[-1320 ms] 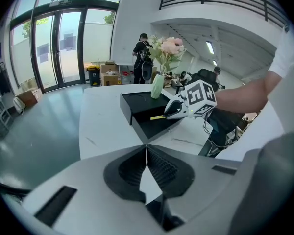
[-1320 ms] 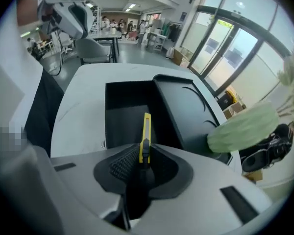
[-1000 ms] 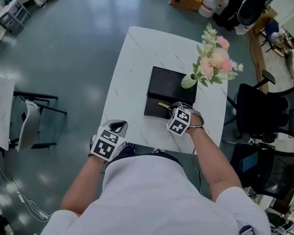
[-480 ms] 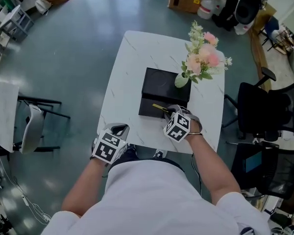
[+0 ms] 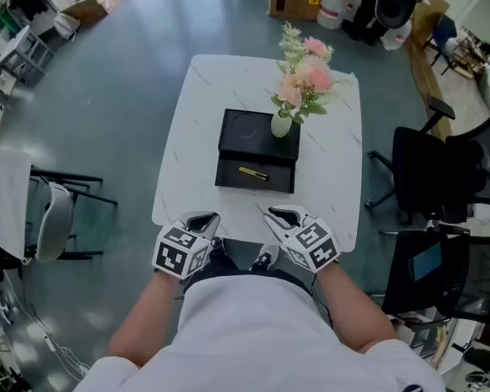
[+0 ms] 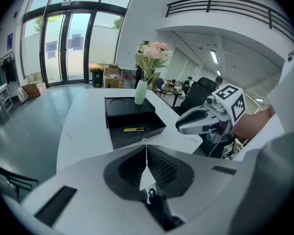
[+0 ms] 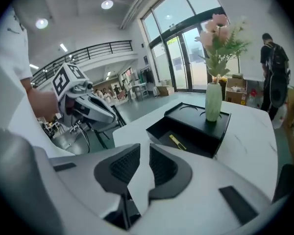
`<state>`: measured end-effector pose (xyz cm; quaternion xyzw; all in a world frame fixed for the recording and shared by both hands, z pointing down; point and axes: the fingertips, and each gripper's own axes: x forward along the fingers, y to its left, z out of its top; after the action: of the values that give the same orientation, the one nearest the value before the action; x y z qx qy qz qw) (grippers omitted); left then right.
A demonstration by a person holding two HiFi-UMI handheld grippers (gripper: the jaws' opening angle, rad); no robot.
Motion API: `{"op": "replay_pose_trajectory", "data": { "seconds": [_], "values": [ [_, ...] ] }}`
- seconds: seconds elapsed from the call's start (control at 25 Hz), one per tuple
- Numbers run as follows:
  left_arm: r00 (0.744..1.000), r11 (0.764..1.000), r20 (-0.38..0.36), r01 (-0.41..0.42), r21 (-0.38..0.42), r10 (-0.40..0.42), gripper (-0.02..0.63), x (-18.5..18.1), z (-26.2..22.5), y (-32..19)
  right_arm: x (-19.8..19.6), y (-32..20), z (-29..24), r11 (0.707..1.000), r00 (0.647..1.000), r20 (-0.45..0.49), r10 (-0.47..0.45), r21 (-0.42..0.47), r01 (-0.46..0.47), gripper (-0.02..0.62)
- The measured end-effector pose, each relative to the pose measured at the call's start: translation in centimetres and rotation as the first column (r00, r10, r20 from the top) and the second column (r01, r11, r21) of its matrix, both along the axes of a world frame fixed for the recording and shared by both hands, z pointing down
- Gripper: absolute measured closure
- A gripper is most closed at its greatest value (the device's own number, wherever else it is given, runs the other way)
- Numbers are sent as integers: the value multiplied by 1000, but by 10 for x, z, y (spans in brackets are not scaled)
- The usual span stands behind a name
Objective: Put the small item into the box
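The small item (image 5: 251,172), a slim yellow piece, lies in the open drawer (image 5: 276,178) of the black box (image 5: 245,133). The box sits on the white table (image 5: 192,137), with a vase (image 5: 282,125) of pink flowers (image 5: 306,72) standing on its lid. You hold both grippers on your side of the box, well apart from it and clear of the drawer. Your left gripper (image 5: 202,219) has its jaws pressed together on nothing. The jaws of your right gripper (image 5: 282,216) have just been closing to a narrow gap, with nothing between them. The placing looks done. What seems left, if anything, is to slide the drawer home, a gentle push so the vase above does not tip.
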<state>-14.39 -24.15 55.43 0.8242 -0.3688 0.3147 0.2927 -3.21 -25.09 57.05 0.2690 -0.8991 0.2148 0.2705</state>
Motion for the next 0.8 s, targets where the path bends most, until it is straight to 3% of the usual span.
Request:
{"op": "replay_pose_trajectory", "data": {
  "seconds": [0.28,0.48,0.8],
  "values": [
    [998,997,2,-68,42,68,589,13,-16,15,12,15,-28,990,982,131,133,19,-137,559],
    [993,988,-23,-115,105,118,589,13,-38,15,6,35,-43,976,967,157,202,44,-211,578],
    [984,975,-66,-154,161,167,589,-41,-63,55,-36,71,-64,955,950,147,274,73,-287,580]
  ]
}}
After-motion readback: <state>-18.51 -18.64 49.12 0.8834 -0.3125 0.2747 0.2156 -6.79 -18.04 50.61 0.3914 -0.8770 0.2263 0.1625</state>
